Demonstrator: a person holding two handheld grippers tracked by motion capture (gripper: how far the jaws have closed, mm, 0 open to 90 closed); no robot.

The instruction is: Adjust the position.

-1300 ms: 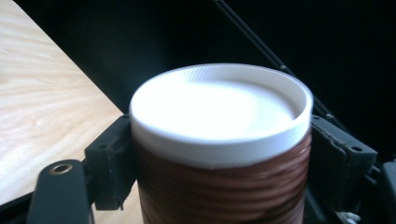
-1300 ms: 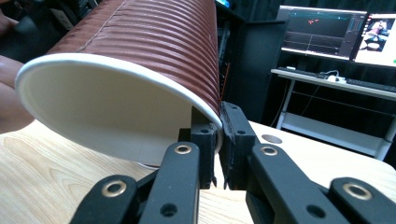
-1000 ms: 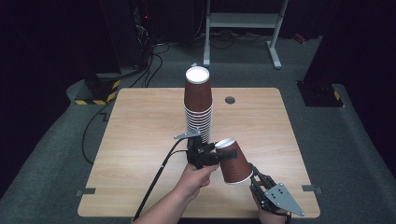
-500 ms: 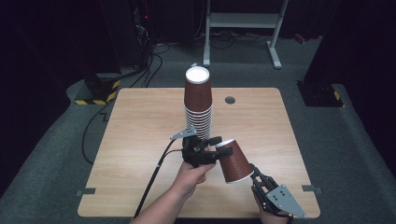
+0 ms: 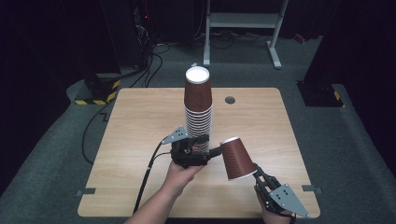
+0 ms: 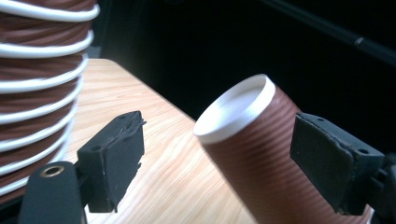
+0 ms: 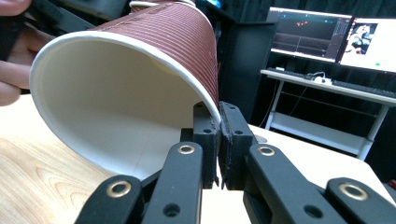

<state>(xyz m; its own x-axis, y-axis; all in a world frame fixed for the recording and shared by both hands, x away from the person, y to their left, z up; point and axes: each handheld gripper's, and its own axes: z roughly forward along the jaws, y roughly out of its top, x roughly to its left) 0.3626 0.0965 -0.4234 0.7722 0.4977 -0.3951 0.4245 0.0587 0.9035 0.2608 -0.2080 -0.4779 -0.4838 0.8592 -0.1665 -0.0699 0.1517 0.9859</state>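
A tall stack of brown ribbed paper cups [image 5: 198, 107] stands upside down on the wooden table [image 5: 140, 121]; the left gripper view has the stack [image 6: 37, 93] at its left edge. My right gripper [image 5: 257, 172] is shut on the rim of a single brown cup [image 5: 237, 158], which it holds tilted above the table. In the right gripper view the jaws pinch the cup wall [image 7: 218, 135] and the white inside of the cup [image 7: 116, 102] faces the camera. My left gripper [image 5: 215, 150] is open, with the cup's white-rimmed base [image 6: 238, 112] between its pads [image 6: 114, 158], close to the right one.
A black cable [image 5: 147, 177] trails from the left gripper toward the table's front edge. A round hole [image 5: 229, 100] sits in the table behind the stack. A white frame [image 5: 243, 21] stands on the dark floor beyond. Monitors [image 7: 310, 32] glow on a desk.
My left gripper has drifted a little to the left, toward the foot of the stack. The single cup stays tilted in the right gripper, which has not moved.
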